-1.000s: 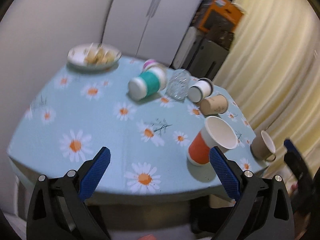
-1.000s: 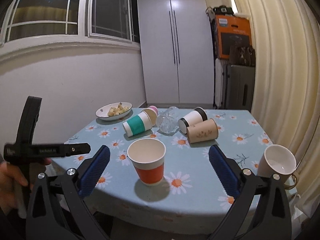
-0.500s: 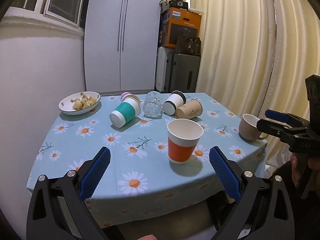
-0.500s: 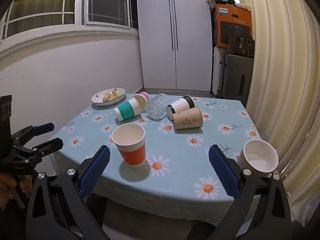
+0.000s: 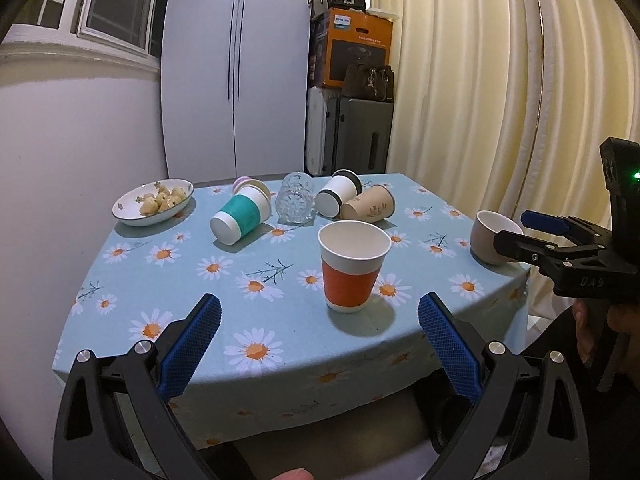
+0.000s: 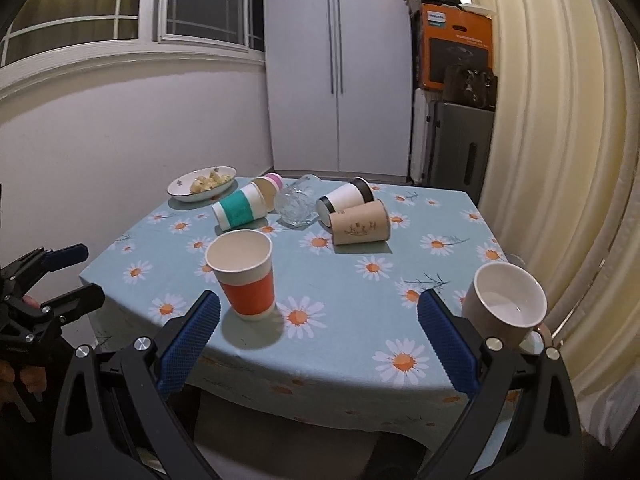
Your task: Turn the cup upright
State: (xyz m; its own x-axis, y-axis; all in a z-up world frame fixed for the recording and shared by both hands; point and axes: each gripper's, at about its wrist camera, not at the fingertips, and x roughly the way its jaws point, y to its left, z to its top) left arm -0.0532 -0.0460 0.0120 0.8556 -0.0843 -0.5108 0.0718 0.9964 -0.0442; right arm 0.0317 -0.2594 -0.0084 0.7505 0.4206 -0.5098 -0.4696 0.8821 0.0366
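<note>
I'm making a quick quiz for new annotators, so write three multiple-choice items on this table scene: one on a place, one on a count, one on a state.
1. Where is the bowl of food?
A. far left corner of the table
B. near right corner
C. on the floor

2. How many paper cups lie on their side?
A. one
B. two
C. four

3. How does the orange cup stand?
A. on its side
B. upright, mouth up
C. upside down

Answers:
1 A, it sits at the back left beside the wall.
2 C, the teal cup, pink cup, black-rimmed cup and brown cup all lie flat.
3 B, its open rim faces up, and both hand-held grippers, left and right, are open and off it.
</note>
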